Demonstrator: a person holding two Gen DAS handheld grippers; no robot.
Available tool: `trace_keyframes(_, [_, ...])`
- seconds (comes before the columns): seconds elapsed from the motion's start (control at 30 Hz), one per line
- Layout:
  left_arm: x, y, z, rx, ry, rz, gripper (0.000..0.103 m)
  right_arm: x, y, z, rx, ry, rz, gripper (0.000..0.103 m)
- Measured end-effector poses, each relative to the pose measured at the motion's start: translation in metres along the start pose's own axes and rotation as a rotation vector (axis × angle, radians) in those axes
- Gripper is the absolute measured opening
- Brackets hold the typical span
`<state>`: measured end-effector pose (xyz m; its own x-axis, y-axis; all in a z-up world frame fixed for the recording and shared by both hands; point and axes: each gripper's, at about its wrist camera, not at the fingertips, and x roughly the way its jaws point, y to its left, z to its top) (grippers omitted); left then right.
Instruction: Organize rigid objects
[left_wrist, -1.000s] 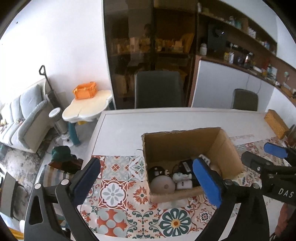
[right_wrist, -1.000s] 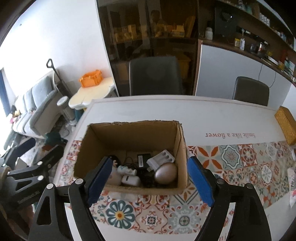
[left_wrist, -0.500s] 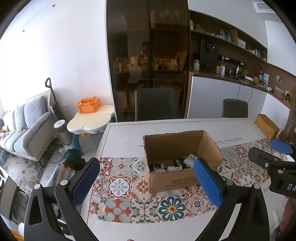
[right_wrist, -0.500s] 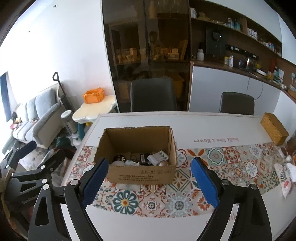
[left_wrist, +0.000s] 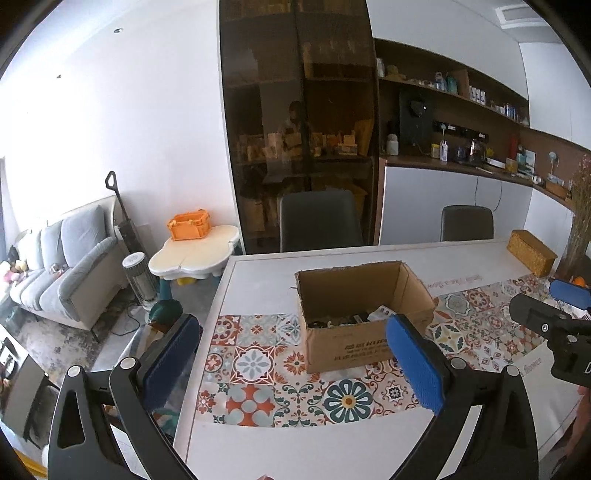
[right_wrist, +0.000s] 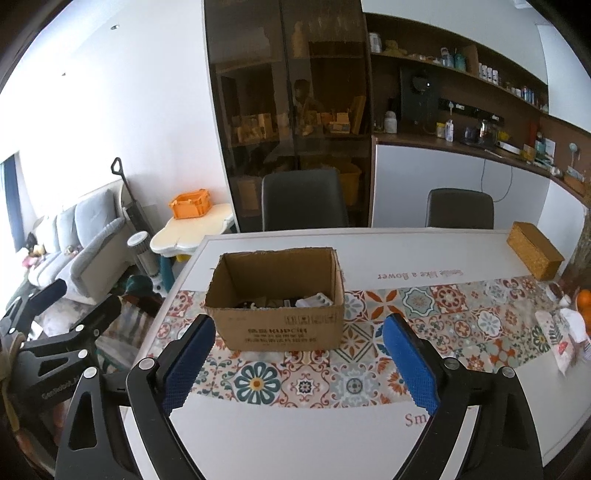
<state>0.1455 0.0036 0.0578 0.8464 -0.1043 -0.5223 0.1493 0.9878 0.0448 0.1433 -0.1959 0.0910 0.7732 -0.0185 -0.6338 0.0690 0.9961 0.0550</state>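
An open cardboard box stands on the patterned runner of the white table; it also shows in the right wrist view. Several small objects lie inside it, among them dark items and a white ribbed piece, mostly hidden by the front wall. My left gripper is open and empty, held back from the box and above the table's near edge. My right gripper is open and empty, facing the box from the near side. The right gripper also shows at the right of the left wrist view.
A woven box sits at the table's far right. Packets and oranges lie at the right edge. Two dark chairs stand behind the table. A small cream side table with an orange crate and a sofa are at left.
Both grippers have pulled back and tilted up from over the box. The box now looks smaller and farther, and its contents are mostly hidden behind its front wall.
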Motion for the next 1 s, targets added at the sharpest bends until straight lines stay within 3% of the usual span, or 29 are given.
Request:
trace_keyframes(0.47, [-0.026, -0.003, 0.004, 0.018, -0.065, 0.047, 0.103, -0.026, -0.009, -0.007, 0.036, -0.054, 0.004, 0.092])
trace_keyframes(1.0, [-0.022, -0.005, 0.002, 0.019, -0.064, 0.061, 0.103, -0.027, -0.005, -0.003, 0.015, -0.067, 0.005, 0.092])
